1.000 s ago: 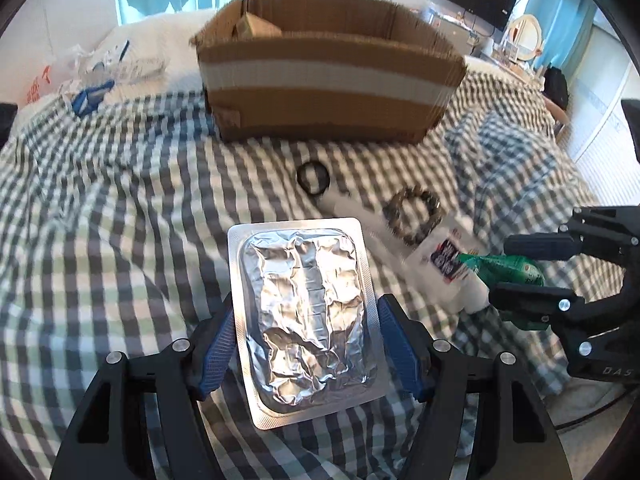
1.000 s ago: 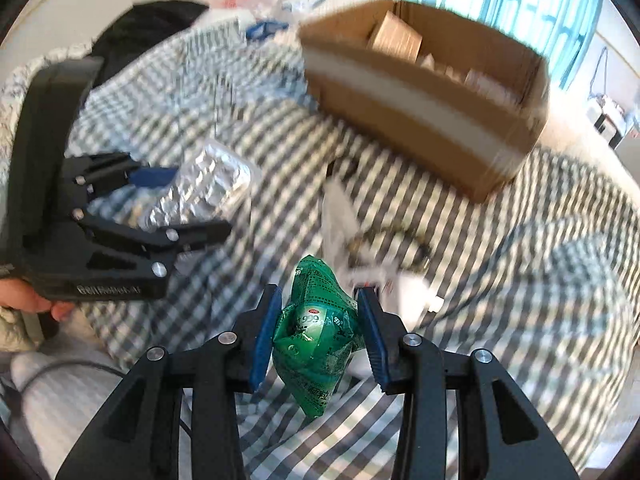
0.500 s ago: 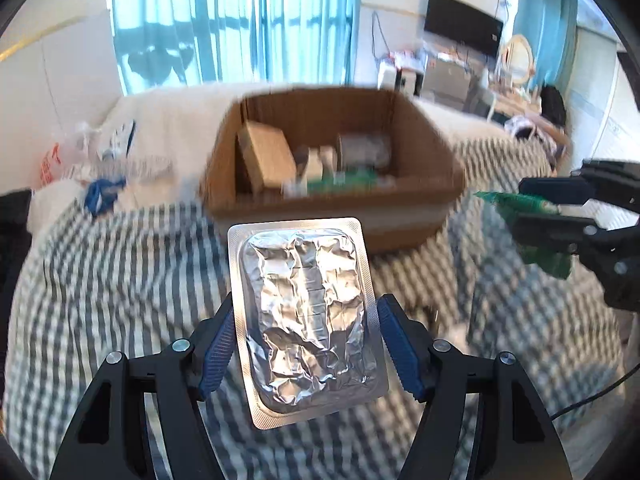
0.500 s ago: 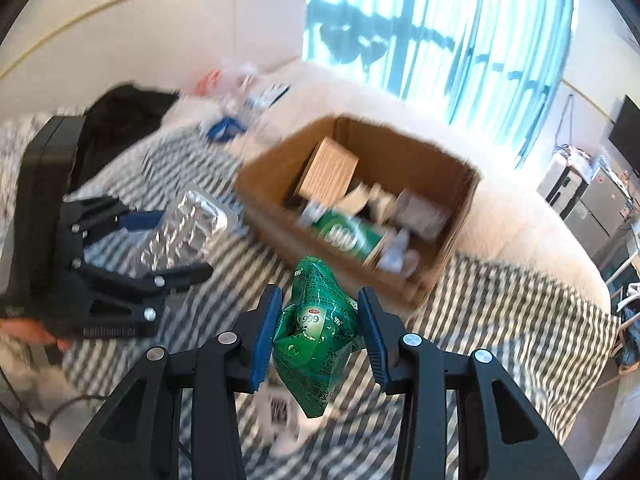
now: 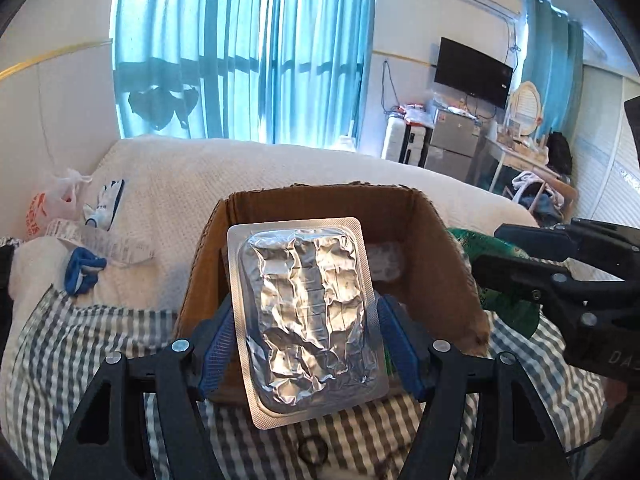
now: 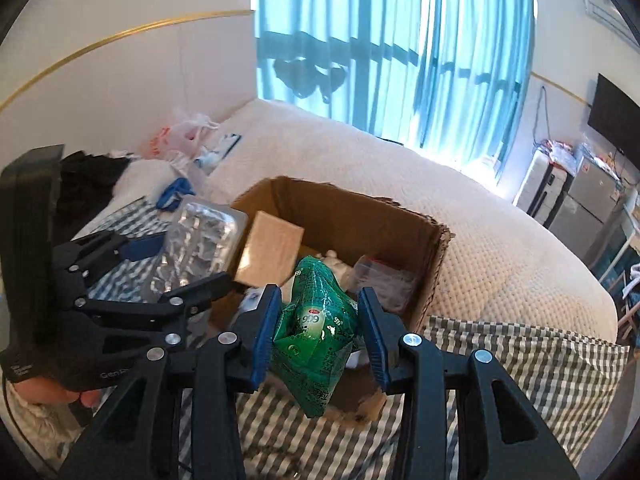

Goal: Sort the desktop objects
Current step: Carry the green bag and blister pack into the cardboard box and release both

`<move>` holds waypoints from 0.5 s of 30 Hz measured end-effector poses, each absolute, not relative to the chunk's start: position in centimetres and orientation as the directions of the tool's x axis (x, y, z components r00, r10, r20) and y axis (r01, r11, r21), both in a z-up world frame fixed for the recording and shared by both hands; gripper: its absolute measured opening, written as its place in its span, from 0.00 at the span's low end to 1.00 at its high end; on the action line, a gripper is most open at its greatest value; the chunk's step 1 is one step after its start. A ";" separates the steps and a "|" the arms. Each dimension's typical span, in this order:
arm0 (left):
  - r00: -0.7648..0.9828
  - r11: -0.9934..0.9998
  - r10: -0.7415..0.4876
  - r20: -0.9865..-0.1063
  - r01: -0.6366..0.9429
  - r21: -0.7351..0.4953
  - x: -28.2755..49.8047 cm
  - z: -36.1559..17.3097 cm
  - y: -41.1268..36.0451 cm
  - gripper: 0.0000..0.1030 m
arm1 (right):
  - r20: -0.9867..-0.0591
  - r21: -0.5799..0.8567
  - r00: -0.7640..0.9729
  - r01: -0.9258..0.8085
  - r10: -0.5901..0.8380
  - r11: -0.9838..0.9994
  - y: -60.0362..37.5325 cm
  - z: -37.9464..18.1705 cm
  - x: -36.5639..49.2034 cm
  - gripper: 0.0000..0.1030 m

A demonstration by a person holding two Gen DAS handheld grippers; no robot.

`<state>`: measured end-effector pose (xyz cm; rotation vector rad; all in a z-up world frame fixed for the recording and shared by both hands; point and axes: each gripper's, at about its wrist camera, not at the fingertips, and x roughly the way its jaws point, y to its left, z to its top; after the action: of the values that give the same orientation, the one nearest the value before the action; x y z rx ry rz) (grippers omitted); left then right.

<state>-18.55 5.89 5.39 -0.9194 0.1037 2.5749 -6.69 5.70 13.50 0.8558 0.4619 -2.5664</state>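
My left gripper point(image 5: 304, 344) clamps the foil blister pack point(image 5: 306, 312) and my right gripper point(image 6: 318, 340) the green sachet point(image 6: 316, 328) — both mid-frame before the part-filled cardboard box point(image 6: 432, 276), neither dropped in yet.

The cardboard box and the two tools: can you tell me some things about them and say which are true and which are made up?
1. The left tool holds a silver blister pack. True.
2. The right tool is empty. False: it grips a green packet.
3. The cardboard box is empty. False: a small brown carton and other things already lie inside.
4. The box sits on a checked bedspread. True.
5. The curtains are red. False: they are blue.
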 end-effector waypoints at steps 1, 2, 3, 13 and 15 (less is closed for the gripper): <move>-0.703 -0.917 0.343 -0.623 -0.395 -0.060 -19.0 5.3 6.1 0.68 | -0.628 -0.180 -0.735 0.456 -0.255 -0.871 5.8 13.3 -7.4 0.38; -0.698 -0.916 0.342 -0.630 -0.398 -0.056 -19.5 4.9 6.4 0.68 | -0.628 -0.170 -0.735 0.448 -0.254 -0.878 6.0 13.2 -8.2 0.38; -0.696 -0.916 0.339 -0.633 -0.398 -0.054 -20.1 4.8 6.6 0.68 | -0.631 -0.162 -0.733 0.444 -0.253 -0.882 6.2 13.0 -8.8 0.38; -0.657 -0.912 0.316 -0.684 -0.410 -0.027 -22.4 1.8 8.0 0.92 | -0.591 -0.085 -0.762 0.383 -0.263 -0.920 8.6 12.4 -10.6 0.63; -0.675 -0.919 0.283 -0.681 -0.393 0.007 -21.9 2.0 7.8 0.97 | -0.605 -0.092 -0.756 0.377 -0.250 -0.922 8.9 12.8 -9.9 0.63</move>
<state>-21.91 7.77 2.04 -1.0086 0.2164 2.5689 -9.89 8.92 12.76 0.8703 0.2972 -2.6482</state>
